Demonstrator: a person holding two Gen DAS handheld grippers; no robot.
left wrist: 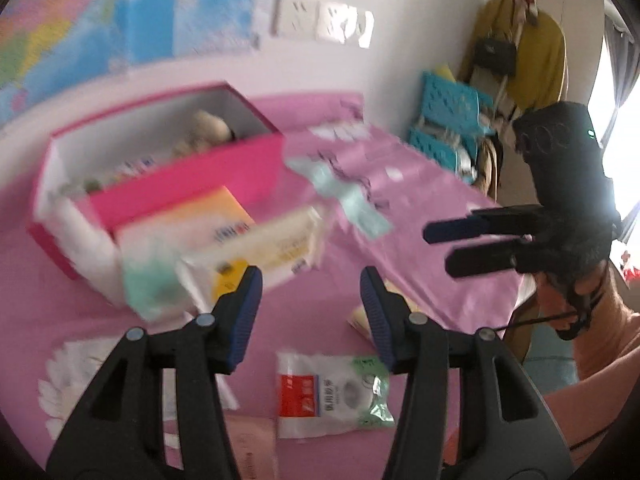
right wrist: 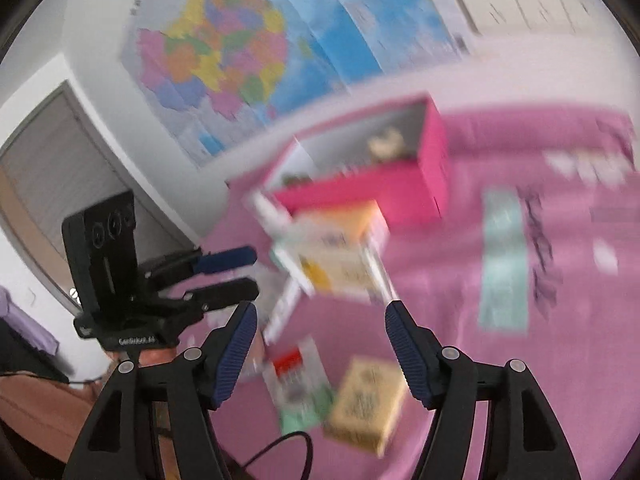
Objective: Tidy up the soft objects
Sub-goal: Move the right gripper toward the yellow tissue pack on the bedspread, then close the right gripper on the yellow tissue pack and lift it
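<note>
my left tongs (left wrist: 311,280) and right tongs (right wrist: 320,316) both stand open with nothing between them. the pink box (left wrist: 192,176) sits open on the pink tabletop (left wrist: 304,312), blurred soft packs (left wrist: 256,248) piled just in front of it. only my left view shows the mask packet (left wrist: 332,392) sharply, nearer me than the box, plus a yellow coat (left wrist: 536,64) beyond it. my right view shows a tan pack (right wrist: 366,404) and the wall map (right wrist: 240,52) behind the box.
</note>
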